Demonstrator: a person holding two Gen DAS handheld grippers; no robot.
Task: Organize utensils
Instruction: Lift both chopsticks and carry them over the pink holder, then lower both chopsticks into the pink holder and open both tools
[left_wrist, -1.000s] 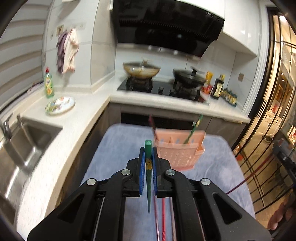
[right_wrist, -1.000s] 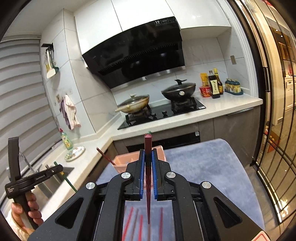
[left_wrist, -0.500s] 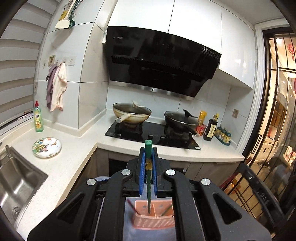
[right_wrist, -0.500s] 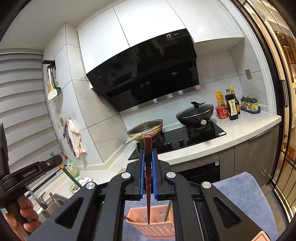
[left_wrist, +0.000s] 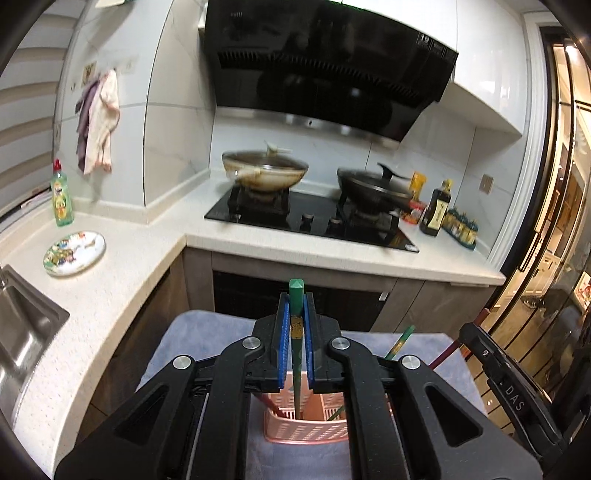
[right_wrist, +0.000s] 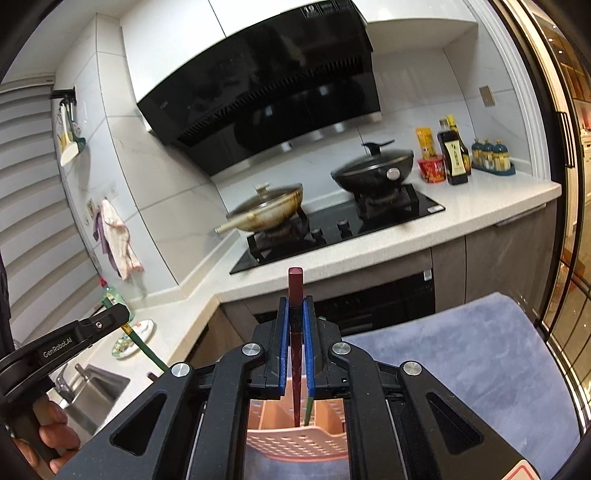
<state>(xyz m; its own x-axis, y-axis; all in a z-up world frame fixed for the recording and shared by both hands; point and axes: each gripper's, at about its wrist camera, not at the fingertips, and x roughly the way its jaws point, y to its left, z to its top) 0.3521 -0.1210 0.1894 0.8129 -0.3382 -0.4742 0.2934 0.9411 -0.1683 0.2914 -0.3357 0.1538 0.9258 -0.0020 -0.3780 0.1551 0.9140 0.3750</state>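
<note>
Two grippers, each with jaws clamped on one chopstick. Left gripper (left_wrist: 295, 345) pinches a green chopstick (left_wrist: 296, 295) upright, its tip over the pink basket (left_wrist: 306, 428) standing on the blue mat (left_wrist: 192, 339). Right gripper (right_wrist: 295, 345) pinches a dark red chopstick (right_wrist: 295, 280), tip likewise over that basket's near compartments. I judge the risks thus: both tips converge on one small basket, so the grippers may knock together; a tip catching a divider or the rim could tip the light basket; a stick released off-vertical may lean out. Count, left view: one basket, one green stick and one red stick already inside it, plus my two held. On the worktop: two woks, one plate (left_wrist: 74, 253).
</note>
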